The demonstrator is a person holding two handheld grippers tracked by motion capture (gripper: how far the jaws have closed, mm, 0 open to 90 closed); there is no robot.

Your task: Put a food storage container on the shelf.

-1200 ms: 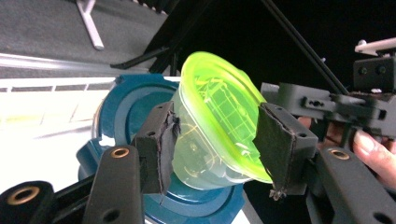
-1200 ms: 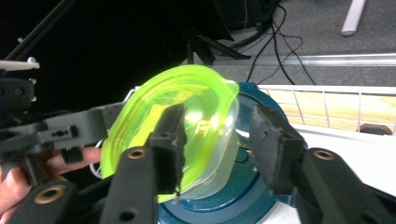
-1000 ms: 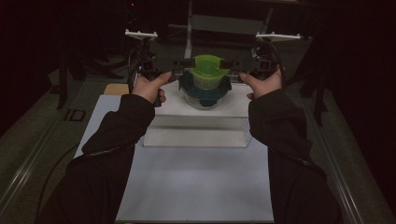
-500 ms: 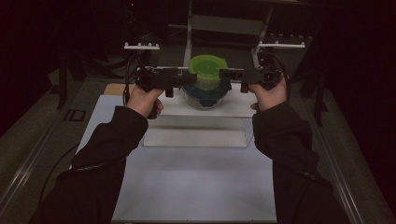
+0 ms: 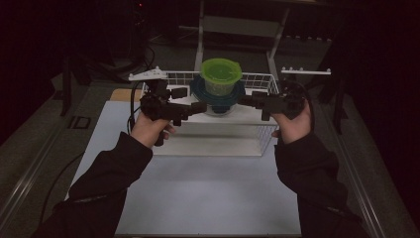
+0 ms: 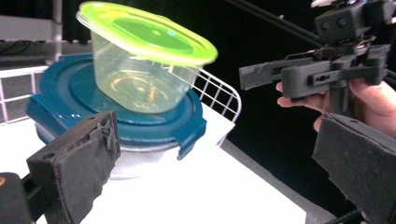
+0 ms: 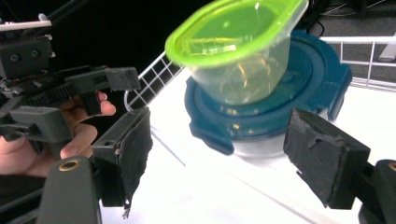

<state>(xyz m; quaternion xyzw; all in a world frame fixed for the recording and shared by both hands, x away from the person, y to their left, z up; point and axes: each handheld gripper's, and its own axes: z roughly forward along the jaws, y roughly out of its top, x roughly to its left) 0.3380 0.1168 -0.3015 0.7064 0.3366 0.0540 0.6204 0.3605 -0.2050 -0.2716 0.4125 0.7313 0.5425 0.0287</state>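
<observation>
A clear tub with a green lid (image 5: 221, 74) sits tilted on a round container with a blue lid (image 5: 200, 92), which stands on a white platform (image 5: 218, 130). My left gripper (image 5: 190, 100) is just left of the stack and my right gripper (image 5: 250, 99) just right of it, both pointing inward. In the left gripper view the tub (image 6: 144, 56) and blue lid (image 6: 70, 98) lie ahead of my left gripper (image 6: 219, 140). The right gripper view shows my right gripper (image 7: 222, 135) facing the tub (image 7: 238, 46). Both pairs of jaws have just been opening, with nothing between them.
A white wire basket (image 5: 262, 79) runs behind and beside the platform. A pale mat (image 5: 198, 193) covers the near table. Dark stands and cables are at the back. In each gripper view the other hand's gripper shows off to the side (image 6: 327, 70) (image 7: 60, 102).
Both hands have drawn apart and back toward the near side, away from the stacked containers. Their jaws stand wider than before. The containers have stayed in place.
</observation>
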